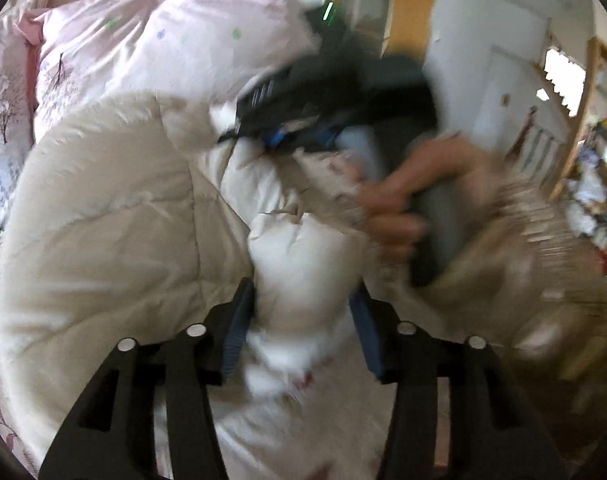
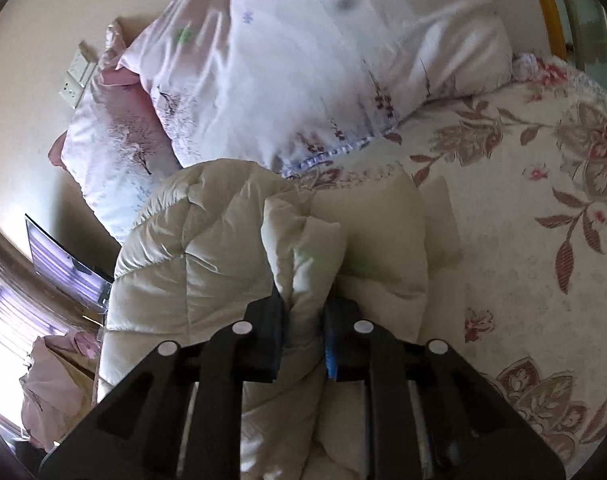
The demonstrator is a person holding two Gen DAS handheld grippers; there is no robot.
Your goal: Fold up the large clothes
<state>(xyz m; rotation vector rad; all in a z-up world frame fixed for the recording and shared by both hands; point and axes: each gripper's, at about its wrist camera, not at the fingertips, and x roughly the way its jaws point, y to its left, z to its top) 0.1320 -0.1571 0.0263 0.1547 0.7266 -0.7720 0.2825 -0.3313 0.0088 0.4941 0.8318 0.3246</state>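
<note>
A cream padded coat [image 1: 111,216] lies bunched on the bed; it also shows in the right wrist view [image 2: 207,240]. My left gripper [image 1: 303,320] is shut on a thick fold of the coat between its blue pads. My right gripper [image 2: 305,320] is shut on another fold of the same coat. In the left wrist view, the right gripper [image 1: 287,136] and the hand holding it [image 1: 403,196] sit blurred just above and right of my left gripper, also on the coat.
A pink-white floral duvet [image 2: 323,60] and pillow [image 2: 115,148] are piled at the head of the bed. A floral bedspread [image 2: 523,208] covers the mattress. A wall and white door [image 1: 499,92] stand at the right, and a cluttered wooden rack [image 1: 591,152] beyond.
</note>
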